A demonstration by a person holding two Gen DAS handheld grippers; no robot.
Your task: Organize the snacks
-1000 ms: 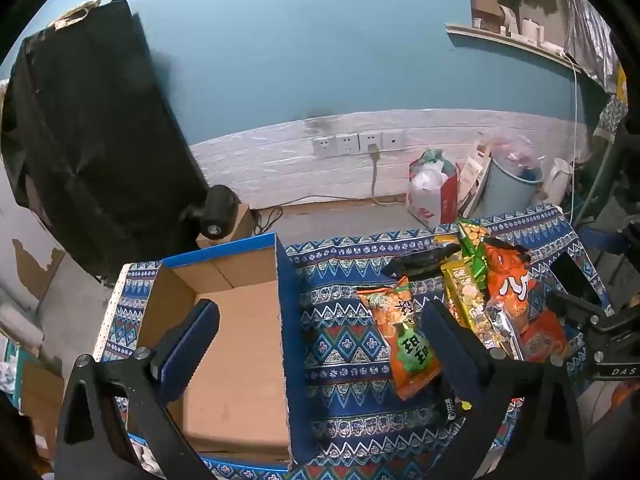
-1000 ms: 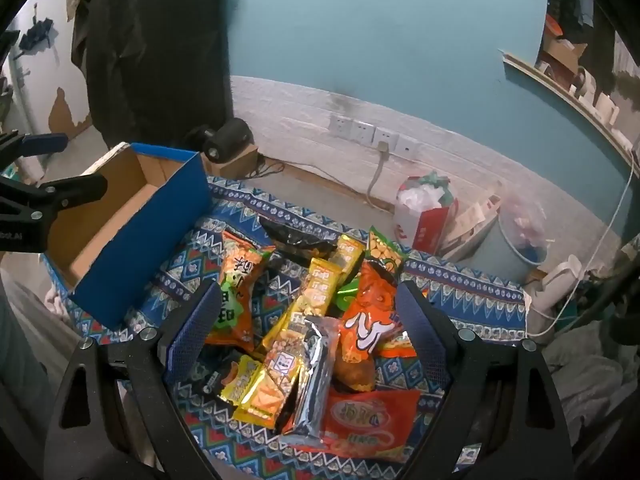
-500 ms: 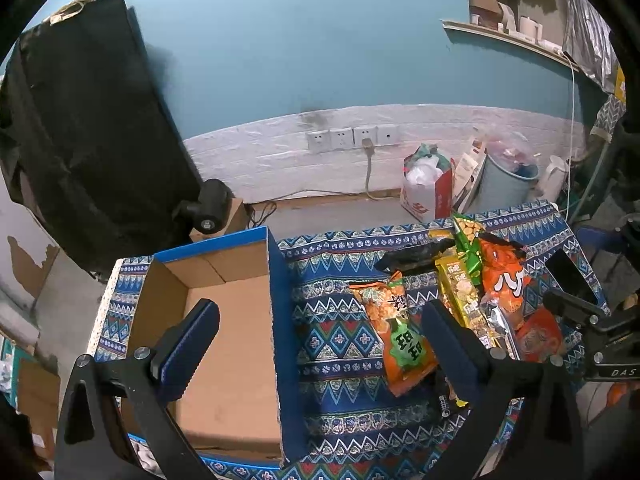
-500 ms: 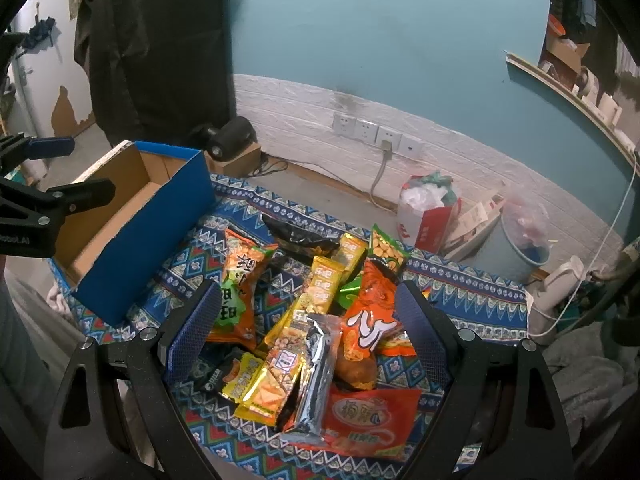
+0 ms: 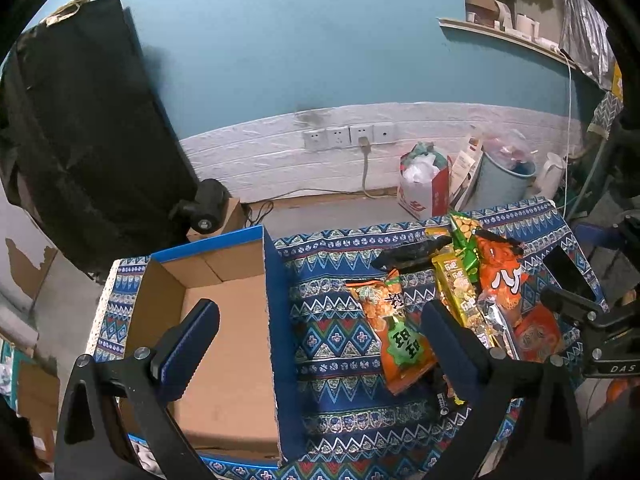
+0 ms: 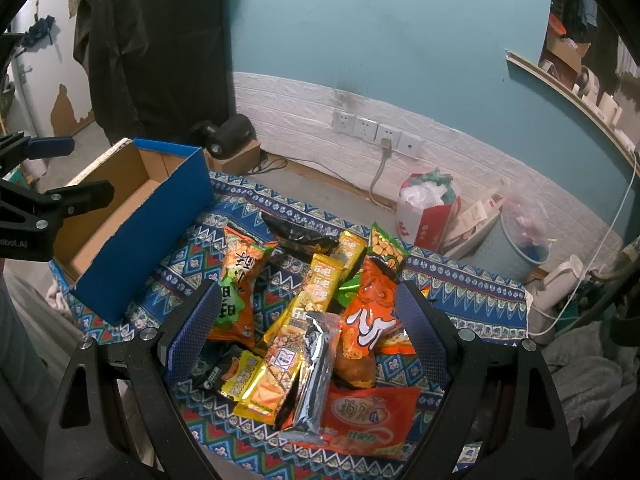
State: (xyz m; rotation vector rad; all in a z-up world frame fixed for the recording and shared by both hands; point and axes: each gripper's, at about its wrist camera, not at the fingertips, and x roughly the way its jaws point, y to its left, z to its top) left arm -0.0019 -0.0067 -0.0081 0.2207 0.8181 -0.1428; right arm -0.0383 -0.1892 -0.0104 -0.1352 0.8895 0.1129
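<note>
A pile of snack bags lies on a patterned blue cloth (image 6: pixel 472 300): an orange-green bag (image 6: pixel 236 280), yellow packs (image 6: pixel 316 292), an orange bag (image 6: pixel 372 312), a silver pack (image 6: pixel 316 376), a black bag (image 6: pixel 300 236) and a red-orange bag (image 6: pixel 368 412). An open blue cardboard box (image 5: pixel 224 320) stands empty at the left; it also shows in the right wrist view (image 6: pixel 136 216). My left gripper (image 5: pixel 320 336) is open and empty, above the box's right wall. My right gripper (image 6: pixel 308 320) is open and empty above the pile.
Beyond the cloth's far edge is floor, with a red-white bag (image 6: pixel 424 208), a grey bin (image 6: pixel 512 244) and a white kettle (image 6: pixel 560 284). A black roll on a small carton (image 5: pixel 208 208) sits behind the box. A black cover (image 5: pixel 80 128) hangs at left.
The left wrist view has pulled up and back slightly, so box and snacks sit lower and smaller. The right gripper has barely moved. Both stay open.
</note>
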